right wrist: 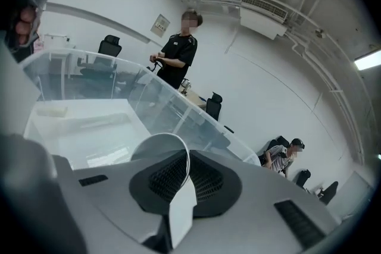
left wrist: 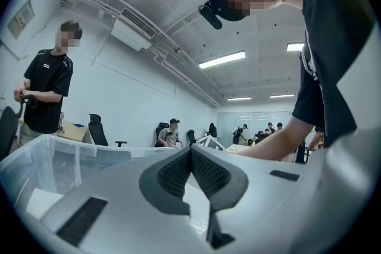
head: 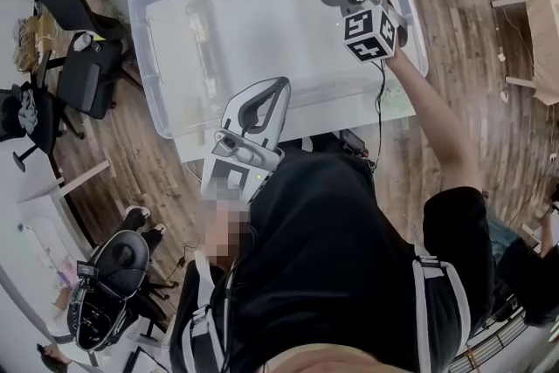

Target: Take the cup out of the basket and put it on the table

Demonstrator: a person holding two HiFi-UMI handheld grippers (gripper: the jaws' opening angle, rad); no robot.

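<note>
- The right tongs (right wrist: 187, 178) are clamped on the thin wall of the white cup (right wrist: 153, 149), whose rim shows just beyond the tips.
- The cup hangs over the far right of the clear basket (head: 175, 4) (not yet out of it, I judge).
- Bare bench (head: 194, 151) lies on the person's side of the basket.
- The left tongs (left wrist: 191, 172) are closed together on nothing, near the body.

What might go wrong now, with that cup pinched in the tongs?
The right tongs pinch the white cup by one thin wall only, so it may crumple or slip out. The clear bin has tall walls close by; the cup could catch one on its way out. The left tongs are shut and empty, so nothing steadies the bin.
</note>
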